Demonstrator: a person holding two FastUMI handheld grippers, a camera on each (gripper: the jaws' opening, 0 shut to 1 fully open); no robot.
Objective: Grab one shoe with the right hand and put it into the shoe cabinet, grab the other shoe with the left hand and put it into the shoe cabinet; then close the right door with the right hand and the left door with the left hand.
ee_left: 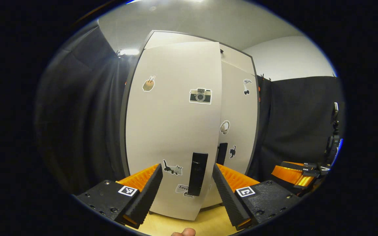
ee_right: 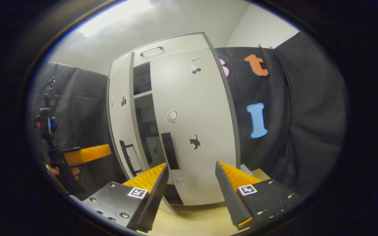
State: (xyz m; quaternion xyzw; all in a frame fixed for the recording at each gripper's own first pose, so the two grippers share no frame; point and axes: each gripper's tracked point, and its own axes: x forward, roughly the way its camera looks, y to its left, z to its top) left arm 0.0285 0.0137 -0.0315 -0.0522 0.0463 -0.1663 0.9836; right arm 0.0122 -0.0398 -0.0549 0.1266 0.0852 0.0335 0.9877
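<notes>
The white shoe cabinet fills the middle of both views. In the left gripper view its left door (ee_left: pixel 172 131) swings close in front of me, its black handle (ee_left: pixel 198 173) just beyond my left gripper (ee_left: pixel 187 167), which is open and holds nothing. The right door (ee_left: pixel 238 118) lies behind it. In the right gripper view the right door (ee_right: pixel 192 114) with its black handle (ee_right: pixel 170 150) looks shut, while the left door (ee_right: pixel 120 124) stands ajar with a dark gap (ee_right: pixel 144 124) showing shelves. My right gripper (ee_right: pixel 191 164) is open and empty, short of the right door.
The right gripper (ee_left: pixel 299 175) shows at the lower right of the left gripper view. The left gripper (ee_right: pixel 84 154), held by a hand (ee_right: pixel 61 170), shows at the left of the right gripper view. A light wooden floor (ee_left: pixel 208 223) runs under the cabinet. A camera on a stand (ee_right: pixel 46 121) is by the cloth wall.
</notes>
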